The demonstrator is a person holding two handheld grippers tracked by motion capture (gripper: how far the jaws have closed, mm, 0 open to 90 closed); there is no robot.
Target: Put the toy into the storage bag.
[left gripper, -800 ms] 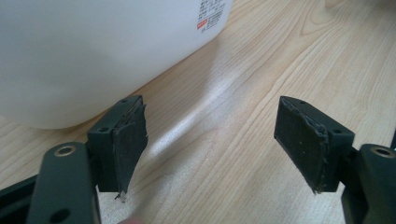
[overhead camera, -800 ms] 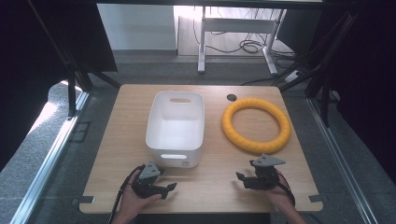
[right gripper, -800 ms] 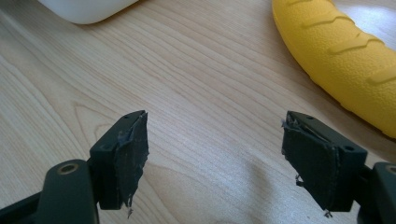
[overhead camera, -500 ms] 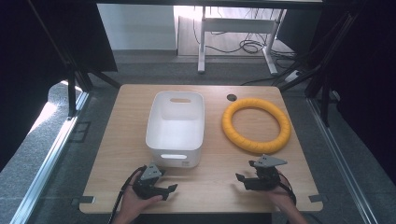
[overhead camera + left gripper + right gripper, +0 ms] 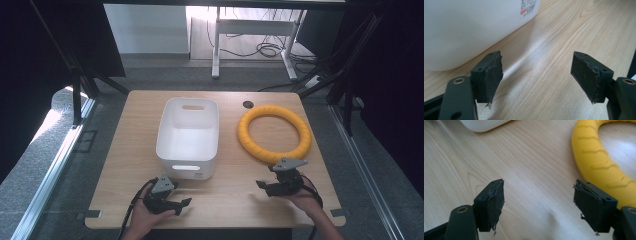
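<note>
Judging by the layout, nothing is gripped: left gripper (image 5: pixel 186 201) and right gripper (image 5: pixel 261 186) fingers are held wide above the counter (image 5: pixel 125 150); the yellow ring (image 5: pixel 274 133) is probably to be grasped and placed in the white bin (image 5: pixel 188 131)

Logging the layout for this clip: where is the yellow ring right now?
In the high view the yellow ring lies flat on the table's right half, beside the white tub and just beyond the right gripper.

the table (image 5: pixel 125 165) is pale wood with a smooth, faintly shiny grain, and the white bin (image 5: pixel 189 131) on it looks like smooth, semi-gloss plastic. the yellow ring (image 5: pixel 274 133) at the right is matt and ribbed with shallow grooves. both grippers' jaw pads (image 5: pixel 492 77) are matt black, rough and frayed at the edges.
</note>
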